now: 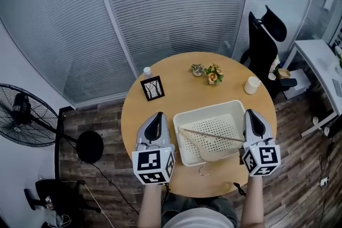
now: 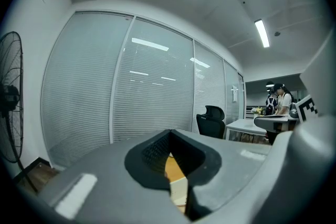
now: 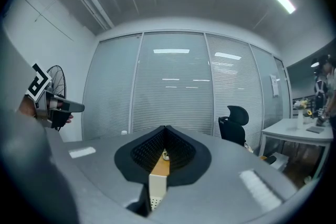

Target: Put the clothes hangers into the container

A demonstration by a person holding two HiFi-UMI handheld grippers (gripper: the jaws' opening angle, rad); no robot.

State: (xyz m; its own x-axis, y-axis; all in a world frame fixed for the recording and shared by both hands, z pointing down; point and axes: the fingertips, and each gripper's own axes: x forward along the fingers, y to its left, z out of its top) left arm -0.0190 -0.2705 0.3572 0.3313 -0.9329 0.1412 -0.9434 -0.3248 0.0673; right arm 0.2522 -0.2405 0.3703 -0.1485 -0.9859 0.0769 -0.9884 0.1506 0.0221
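A white perforated container (image 1: 184,115) stands on the round wooden table (image 1: 176,69), near its front edge. A wooden clothes hanger (image 1: 214,137) lies inside it, and its metal hook (image 1: 203,171) sticks out over the container's near wall. My left gripper (image 1: 156,114) is held just left of the container, jaws together and empty. On the container's right side, my right gripper (image 1: 251,111) is also shut with nothing in it. In the left gripper view the jaws of the left gripper (image 2: 169,134) meet at the tip. The right gripper (image 3: 165,128) looks the same in its own view.
At the back of the table stand a small picture frame (image 1: 152,88), a white bottle (image 1: 147,70), two little flower pots (image 1: 214,74) and a white cup (image 1: 251,84). A black office chair (image 1: 264,42) and a white desk (image 1: 320,61) are at the right. A floor fan (image 1: 24,115) stands at the left.
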